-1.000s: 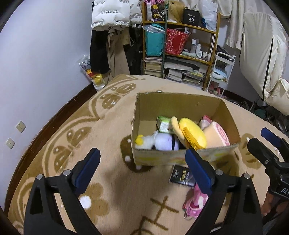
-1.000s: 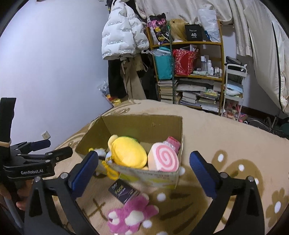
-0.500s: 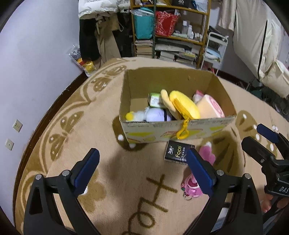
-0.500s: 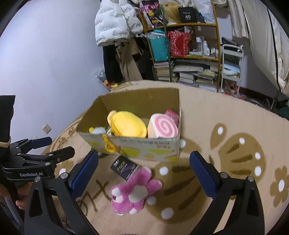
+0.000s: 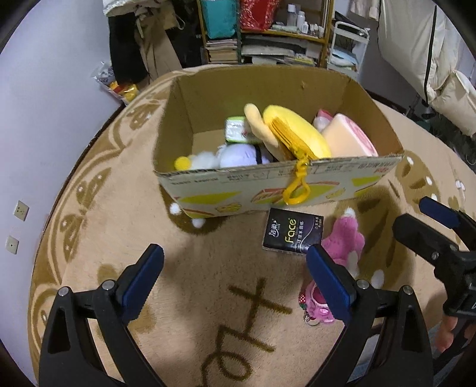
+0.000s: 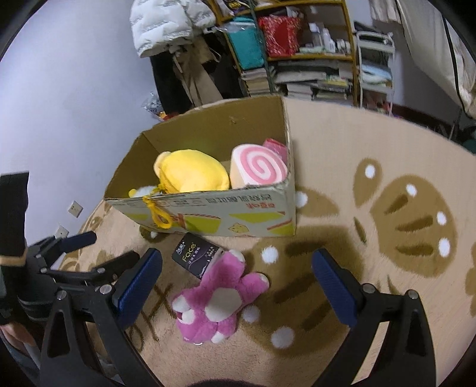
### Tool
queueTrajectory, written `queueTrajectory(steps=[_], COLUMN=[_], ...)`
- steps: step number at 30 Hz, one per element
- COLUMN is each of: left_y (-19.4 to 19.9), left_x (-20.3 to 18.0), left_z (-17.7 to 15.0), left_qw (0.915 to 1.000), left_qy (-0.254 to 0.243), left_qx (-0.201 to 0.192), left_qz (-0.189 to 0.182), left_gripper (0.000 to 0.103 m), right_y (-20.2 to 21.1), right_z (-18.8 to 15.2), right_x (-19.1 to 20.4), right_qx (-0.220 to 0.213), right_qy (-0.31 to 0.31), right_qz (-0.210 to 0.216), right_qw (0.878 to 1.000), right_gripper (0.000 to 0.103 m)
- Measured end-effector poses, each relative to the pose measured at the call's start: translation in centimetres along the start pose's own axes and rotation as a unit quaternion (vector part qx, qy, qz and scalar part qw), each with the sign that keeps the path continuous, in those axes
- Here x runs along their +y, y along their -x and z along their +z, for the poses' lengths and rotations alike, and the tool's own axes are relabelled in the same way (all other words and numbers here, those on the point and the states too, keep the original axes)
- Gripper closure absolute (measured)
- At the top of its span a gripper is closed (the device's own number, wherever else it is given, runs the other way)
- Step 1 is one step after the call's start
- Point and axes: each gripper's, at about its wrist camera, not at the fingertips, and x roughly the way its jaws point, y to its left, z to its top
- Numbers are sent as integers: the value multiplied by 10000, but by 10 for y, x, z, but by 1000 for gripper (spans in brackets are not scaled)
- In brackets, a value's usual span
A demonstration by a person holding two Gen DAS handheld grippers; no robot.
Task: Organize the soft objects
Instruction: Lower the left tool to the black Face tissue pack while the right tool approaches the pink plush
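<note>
Your left gripper (image 5: 235, 268) hangs above the patterned tan carpet (image 5: 104, 208) with its jaws spread wide and nothing between them. Your right gripper (image 6: 236, 274) does the same, jaws spread and empty, just above the pink plush paw (image 6: 218, 300), which lies flat on the carpet, pads up, between and slightly past the blue fingertips (image 6: 139, 277).

Just beyond the paw, and touching its far edge, a black pack of "Face" tissues (image 6: 195, 256) lies on the carpet, close in front of the cardboard box (image 6: 226, 214). In the left wrist view the same pack (image 5: 293, 235) sits near the box's front wall (image 5: 238, 193), with the pink paw (image 5: 342, 247) to its right, partly behind your right-hand fingertip.

The box stands open on the carpet. Inside it are a yellow plush (image 6: 190, 174) whose yellow clip (image 5: 296, 190) dangles over the front wall, a pink swirl-roll cushion (image 6: 257, 168) in the right corner, a white and lavender plush (image 5: 226, 156) low on the left, and a green pack (image 5: 236, 132) farther back.

A cluttered bookshelf (image 6: 306, 53) and a white puffer jacket (image 6: 166, 23) stand against the far wall.
</note>
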Motion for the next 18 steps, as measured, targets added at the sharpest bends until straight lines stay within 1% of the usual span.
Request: queueTrajectory(steps=[4,7,10,13,18], left_y=[-14,-22,-29,-37,-50], left_x=[-4,-8,-12,-18,-26], left_z=[1,2,3,2,2], left_qw=[9999,9997,9995,9991,9982], left_qy=[-73,-118,-186,-269,-418], left_qx=[136,200,261,324,423], left_qz=[1,-3,-22,-54,-89], left_gripper=[7,7,7,7,7], right_y=[-11,-20,-28,-37,-50], right_z=[1,1,-1,-3,-4], right_x=[-5,-7,-8,-9,-10], right_qx=[137,275,396,551,675], right_qy=[-144,-204,-262,-320,-434], right_qz=[23,44,76,131,103], right_qw=[9998,9994,9988,9979,9967], right_gripper=[0,4,6,12,13])
